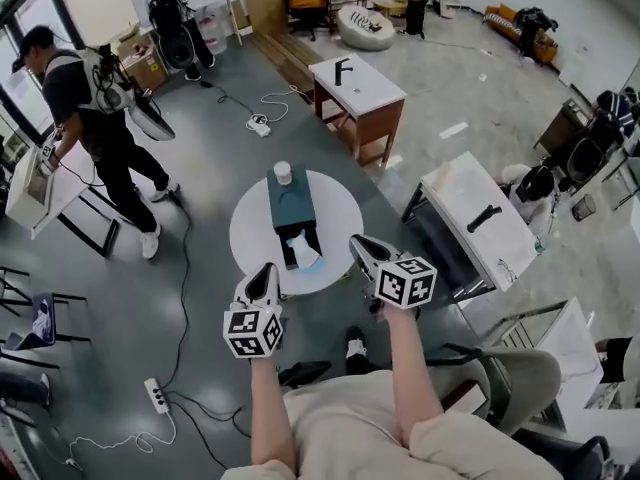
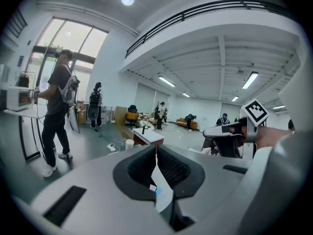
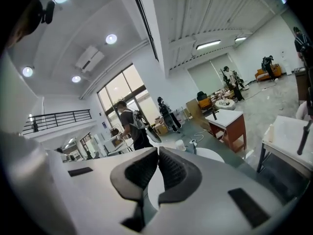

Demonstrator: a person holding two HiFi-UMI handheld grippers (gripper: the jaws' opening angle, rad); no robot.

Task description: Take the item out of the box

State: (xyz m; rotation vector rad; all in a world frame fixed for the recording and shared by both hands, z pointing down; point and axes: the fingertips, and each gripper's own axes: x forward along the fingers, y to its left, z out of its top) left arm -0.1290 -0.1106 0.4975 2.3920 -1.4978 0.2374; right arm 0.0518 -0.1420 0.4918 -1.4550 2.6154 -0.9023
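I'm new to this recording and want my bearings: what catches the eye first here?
A round white table sits mid-floor, carrying a long dark teal box whose open near end shows a white item; a white cylinder stands at its far end. The left gripper and right gripper hang at the table's near edge, either side of the box, both shut and empty. A person stands far left.

Jaws of right gripper [image 3: 158,152] meet, nothing between. Beyond them: round white table [image 3: 211,155] with small white cup [image 3: 180,144]. Person [image 3: 129,126] stands at left, red-brown desk [image 3: 226,125] at right.
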